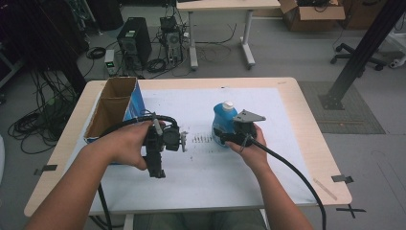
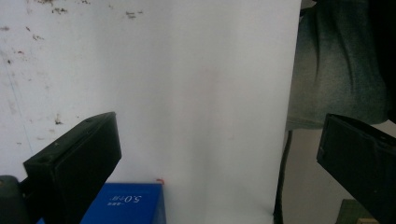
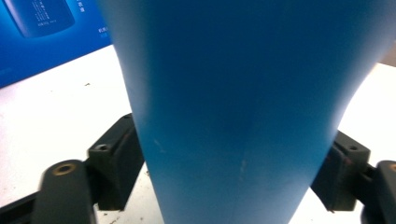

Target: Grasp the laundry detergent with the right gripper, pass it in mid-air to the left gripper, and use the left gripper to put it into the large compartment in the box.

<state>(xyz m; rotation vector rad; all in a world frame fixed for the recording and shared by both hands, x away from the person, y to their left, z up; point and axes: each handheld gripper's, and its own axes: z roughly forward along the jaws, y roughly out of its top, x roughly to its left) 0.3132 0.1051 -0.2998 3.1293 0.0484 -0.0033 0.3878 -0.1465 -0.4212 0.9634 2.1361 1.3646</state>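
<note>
We see blue bottle point(image 1: 224, 120) upright, white cap point(image 1: 228, 104) up; right gripper point(image 3: 233, 172) jaws pinching its body; left gripper point(image 2: 215, 158) spread, empty; box point(image 2: 126, 205) print reads "5.0".

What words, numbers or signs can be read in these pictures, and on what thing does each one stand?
"5.0", seen upside down with a small blurred character after it: on the blue box, left gripper view.
Pale lines of print on the blue box, right gripper view: too blurred to read.
Bottle, high view: its label is too small to read.
Bottle, right gripper view: no text on the face in sight.
</note>
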